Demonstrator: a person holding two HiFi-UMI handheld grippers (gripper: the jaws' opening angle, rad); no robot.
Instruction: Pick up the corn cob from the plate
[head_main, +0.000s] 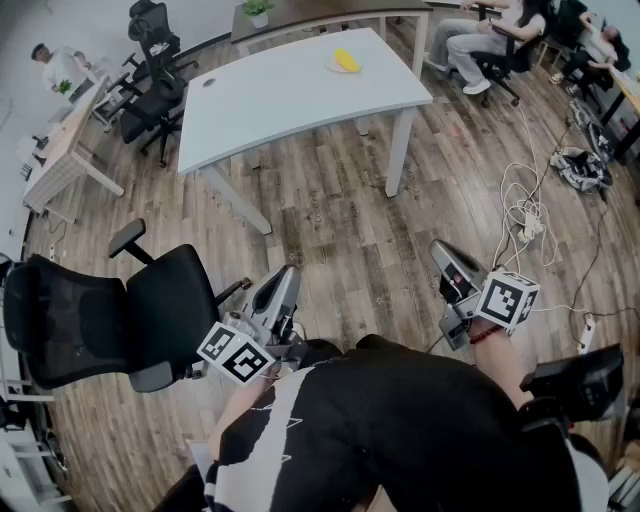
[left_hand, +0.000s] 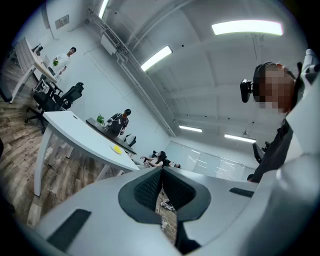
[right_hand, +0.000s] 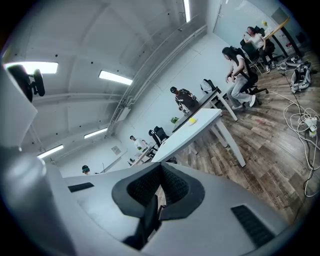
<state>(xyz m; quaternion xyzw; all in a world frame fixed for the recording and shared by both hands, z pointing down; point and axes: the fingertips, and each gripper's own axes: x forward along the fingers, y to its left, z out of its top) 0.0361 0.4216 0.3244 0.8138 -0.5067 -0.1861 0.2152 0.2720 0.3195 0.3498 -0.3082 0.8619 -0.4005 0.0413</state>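
The yellow corn cob (head_main: 345, 60) lies on a small white plate on the far side of a white table (head_main: 290, 95), well ahead of me. In the left gripper view the corn cob (left_hand: 117, 148) is a small yellow spot on the table, and in the right gripper view the corn cob (right_hand: 192, 120) looks the same. My left gripper (head_main: 283, 283) and right gripper (head_main: 445, 252) are held close to my body, far from the table. The left gripper (left_hand: 161, 175) and right gripper (right_hand: 161, 172) are both shut with nothing between the pads.
A black office chair (head_main: 110, 315) stands close on my left. Cables and a power strip (head_main: 525, 215) lie on the wooden floor at right, near a bag (head_main: 585, 168). More chairs (head_main: 150, 90) and a desk (head_main: 60, 150) stand at back left; seated people (head_main: 490, 35) at back right.
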